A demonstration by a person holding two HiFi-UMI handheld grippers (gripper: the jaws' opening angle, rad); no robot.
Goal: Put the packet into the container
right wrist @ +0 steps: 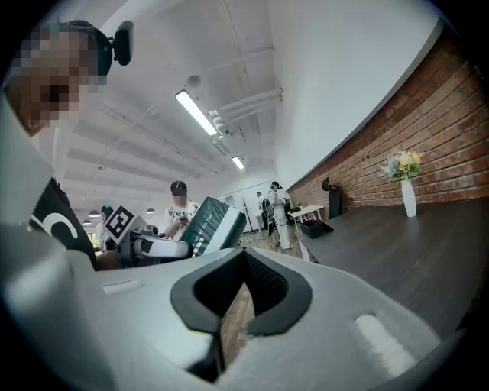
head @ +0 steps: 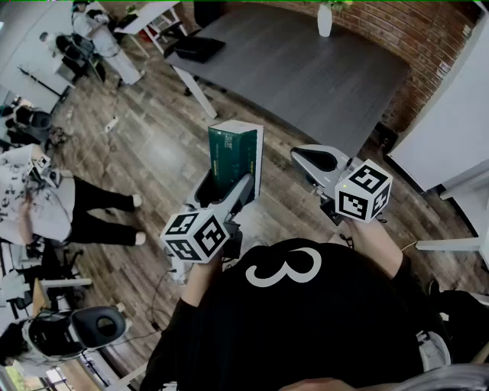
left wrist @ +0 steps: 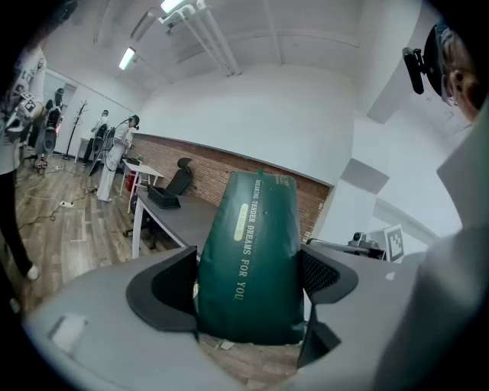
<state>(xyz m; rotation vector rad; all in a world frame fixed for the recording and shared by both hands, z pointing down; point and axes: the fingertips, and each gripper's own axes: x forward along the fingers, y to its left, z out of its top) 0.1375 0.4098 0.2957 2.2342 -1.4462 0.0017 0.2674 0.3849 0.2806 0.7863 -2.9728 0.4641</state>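
A dark green packet (head: pixel 235 156) with a white side stands upright between the jaws of my left gripper (head: pixel 229 191), which is shut on its lower part and holds it in the air over the wooden floor. In the left gripper view the packet (left wrist: pixel 256 260) fills the gap between both pads and bears gold lettering. My right gripper (head: pixel 313 160) hovers just right of it, shut and empty, its pads touching at the tips (right wrist: pixel 244 256). From the right gripper view the packet (right wrist: pixel 214 225) shows at the left. No container is in view.
A long grey table (head: pixel 306 69) stands ahead with a white vase (head: pixel 325 19) at its far end and a black tray (head: pixel 197 47) at its left corner. A brick wall runs behind it. A person (head: pixel 46 206) stands at the left, others farther back.
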